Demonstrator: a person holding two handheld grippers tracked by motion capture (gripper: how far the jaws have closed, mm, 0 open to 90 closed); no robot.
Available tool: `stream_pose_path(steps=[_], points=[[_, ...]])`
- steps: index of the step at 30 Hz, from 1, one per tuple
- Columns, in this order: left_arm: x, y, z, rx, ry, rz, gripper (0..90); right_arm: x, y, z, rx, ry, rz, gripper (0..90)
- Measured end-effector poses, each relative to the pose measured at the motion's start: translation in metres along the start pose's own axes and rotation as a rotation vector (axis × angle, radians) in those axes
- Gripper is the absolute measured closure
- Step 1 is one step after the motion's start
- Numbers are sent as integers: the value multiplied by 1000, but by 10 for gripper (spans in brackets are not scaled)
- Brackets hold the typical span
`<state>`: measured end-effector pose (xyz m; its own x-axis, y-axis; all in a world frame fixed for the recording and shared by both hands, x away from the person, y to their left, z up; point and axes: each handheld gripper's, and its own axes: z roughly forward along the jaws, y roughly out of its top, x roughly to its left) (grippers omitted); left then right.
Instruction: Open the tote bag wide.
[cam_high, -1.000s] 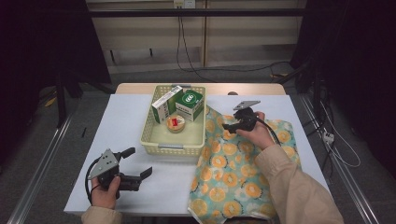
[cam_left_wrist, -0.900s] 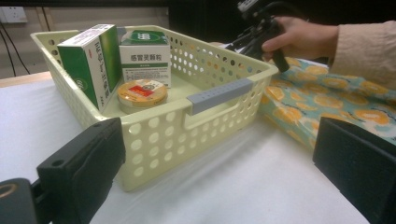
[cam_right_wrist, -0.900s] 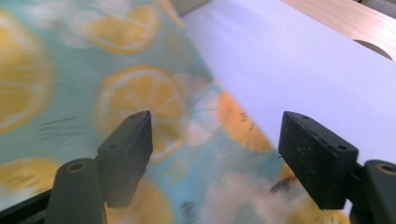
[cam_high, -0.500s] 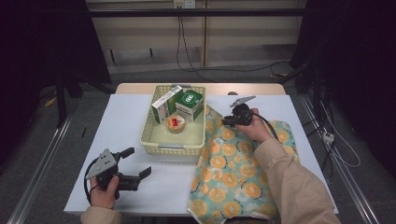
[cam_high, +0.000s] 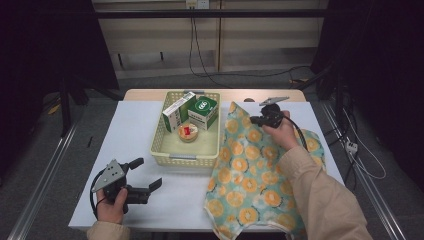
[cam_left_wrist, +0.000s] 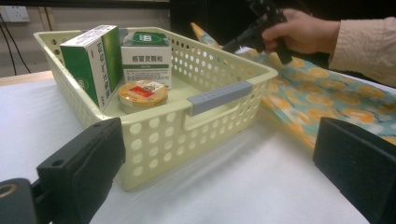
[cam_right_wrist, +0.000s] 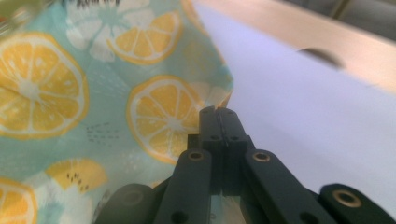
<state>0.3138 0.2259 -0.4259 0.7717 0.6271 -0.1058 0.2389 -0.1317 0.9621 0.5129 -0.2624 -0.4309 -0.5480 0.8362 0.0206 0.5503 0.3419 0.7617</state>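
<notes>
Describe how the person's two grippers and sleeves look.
Both grippers are black, with two blocky jaws. The left gripper carries a grey three-cornered plate and a black cable loop; the right gripper has the same plate and a trailing black cable. The sleeves are beige.

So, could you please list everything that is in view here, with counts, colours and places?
Perforated plastic basket: one, pale yellow with grey handles, far middle of the table.
Cardboard medicine boxes: two, green and white, standing in the basket's far end; one leans, the other sits beside it.
Round lidded tub: one, tan with a red label, on the basket floor in front of the boxes.
Lemon-slice printed cloth: one, teal with orange-yellow slices, spread on the table's right side, near edge hanging over.
Table: one, white top.
Left gripper: black, jaws open, near left of the table, held in a hand.
Right gripper: black, shut on the cloth's far edge.
</notes>
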Motion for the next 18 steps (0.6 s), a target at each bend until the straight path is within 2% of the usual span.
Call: stream_pose_path(steps=[5,6,7,8,9,11,13,15,18], points=[[4,0,-1,-22,-2,-26,22,-28,20,-5,-26,-121,97,900],[5,-1,-1,-25,-1,-31,22,-32,20,-4,-22,-123,120,813],[6,-1,-1,-25,0,-30,22,-33,20,-3,-6,-120,142,635],[6,-1,-1,-25,-1,-31,21,-31,19,-3,5,-140,123,516],[6,-1,-1,-25,-4,-29,21,-28,17,-4,15,-140,101,471],[4,0,1,-21,-11,-24,21,-20,12,-9,-2,-88,97,388],[3,0,2,-13,-11,-16,22,-10,7,-18,-14,-55,61,305],[2,0,3,-11,-15,-16,22,2,0,-28,-24,-1,37,291],[1,1,2,-10,-18,-5,22,26,-10,-47,-32,61,-29,252]])
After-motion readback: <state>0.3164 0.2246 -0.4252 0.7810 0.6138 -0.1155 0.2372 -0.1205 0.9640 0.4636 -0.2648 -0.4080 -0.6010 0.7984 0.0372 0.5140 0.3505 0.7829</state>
